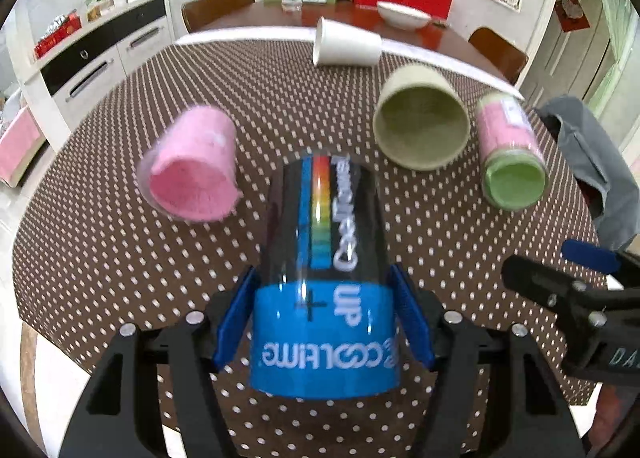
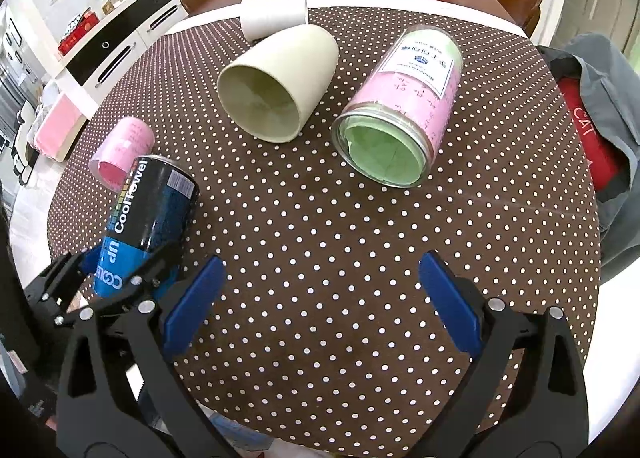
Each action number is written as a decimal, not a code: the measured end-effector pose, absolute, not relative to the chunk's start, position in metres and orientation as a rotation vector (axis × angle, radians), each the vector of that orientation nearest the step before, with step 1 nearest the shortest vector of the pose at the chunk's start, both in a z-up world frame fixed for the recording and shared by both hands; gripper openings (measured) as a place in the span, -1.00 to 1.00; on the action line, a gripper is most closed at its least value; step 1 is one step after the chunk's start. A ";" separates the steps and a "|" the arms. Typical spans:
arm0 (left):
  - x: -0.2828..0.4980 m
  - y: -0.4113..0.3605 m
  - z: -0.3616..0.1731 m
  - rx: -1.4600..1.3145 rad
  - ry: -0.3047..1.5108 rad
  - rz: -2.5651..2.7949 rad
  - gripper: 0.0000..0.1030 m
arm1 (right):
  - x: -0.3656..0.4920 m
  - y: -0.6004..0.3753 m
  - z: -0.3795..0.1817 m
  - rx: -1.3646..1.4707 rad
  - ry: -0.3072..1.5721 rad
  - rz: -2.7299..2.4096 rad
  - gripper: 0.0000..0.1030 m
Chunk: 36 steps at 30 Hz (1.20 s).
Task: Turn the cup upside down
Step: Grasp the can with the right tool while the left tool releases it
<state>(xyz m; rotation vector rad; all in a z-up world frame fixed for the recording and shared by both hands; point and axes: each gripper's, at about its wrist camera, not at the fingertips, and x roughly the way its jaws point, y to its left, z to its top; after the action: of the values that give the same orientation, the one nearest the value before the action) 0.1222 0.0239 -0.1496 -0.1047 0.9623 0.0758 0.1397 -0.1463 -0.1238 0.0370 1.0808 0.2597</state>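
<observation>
Your left gripper (image 1: 324, 322) clamps the black-and-blue CoolTowel cup (image 1: 324, 298), lifted over the near left of the polka-dot tabletop (image 2: 320, 238). Beyond lie a pink cup (image 1: 192, 174), a beige cup (image 2: 276, 86) and a clear jar (image 2: 400, 110), all on their sides. Your right gripper (image 2: 320, 298) hangs open, holding nothing.

Left gripper (image 1: 324, 322) w/ blue pads (image 1: 234, 322) pressed on both sides of black-and-blue cup (image 1: 324, 278), lifted off table, tilted. Right gripper (image 2: 320, 298) spread wide, nothing btwn blue pads (image 2: 450, 300), hovering over table just beside left gripper. Black linkage arms in foreground.
</observation>
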 end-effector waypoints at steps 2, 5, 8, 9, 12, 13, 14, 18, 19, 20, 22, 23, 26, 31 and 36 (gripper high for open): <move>0.123 0.025 -0.142 -0.096 0.940 0.090 0.29 | 0.139 -0.147 -0.121 0.036 1.074 0.260 0.87; 0.123 0.028 -0.133 -0.107 0.928 0.079 0.29 | 0.138 -0.146 -0.118 0.035 1.067 0.260 0.87; 0.123 0.030 -0.122 -0.102 0.904 0.069 0.29 | 0.137 -0.145 -0.114 0.041 1.058 0.260 0.87; 0.123 0.029 -0.119 -0.099 0.897 0.067 0.29 | 0.136 -0.144 -0.112 0.043 1.054 0.261 0.87; 0.124 0.035 -0.108 -0.118 0.888 0.046 0.29 | 0.135 -0.142 -0.108 0.043 1.045 0.264 0.87; 0.124 0.038 -0.107 -0.125 0.890 0.041 0.29 | 0.135 -0.142 -0.107 0.044 1.043 0.265 0.87; 0.124 0.041 -0.105 -0.127 0.889 0.038 0.29 | 0.135 -0.140 -0.106 0.045 1.041 0.266 0.87; 0.125 0.051 -0.100 -0.112 0.882 0.050 0.29 | 0.134 -0.131 -0.098 0.047 1.027 0.277 0.87; 0.125 0.056 -0.098 -0.113 0.883 0.050 0.29 | 0.134 -0.129 -0.097 0.045 1.024 0.280 0.87; 0.124 0.060 -0.097 -0.112 0.882 0.049 0.29 | 0.134 -0.125 -0.095 0.044 1.020 0.286 0.87; 0.122 0.067 -0.093 -0.107 0.874 0.046 0.29 | 0.135 -0.115 -0.092 0.040 1.014 0.297 0.87; 0.121 0.071 -0.092 -0.104 0.870 0.050 0.29 | 0.135 -0.110 -0.091 0.036 1.012 0.304 0.87; 0.118 0.087 -0.090 -0.107 0.863 0.070 0.29 | 0.136 -0.095 -0.090 0.023 1.009 0.327 0.87; 0.115 0.113 -0.094 -0.116 0.868 0.084 0.29 | 0.141 -0.067 -0.096 0.014 1.030 0.362 0.87; 0.115 0.135 -0.106 -0.117 0.902 0.084 0.29 | 0.146 -0.042 -0.107 0.016 1.071 0.388 0.87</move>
<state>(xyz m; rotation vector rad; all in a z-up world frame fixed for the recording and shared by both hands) 0.1151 0.1349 -0.1065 -0.1175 0.9018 0.0839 0.1461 -0.0417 -0.1073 0.0156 1.0711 0.3880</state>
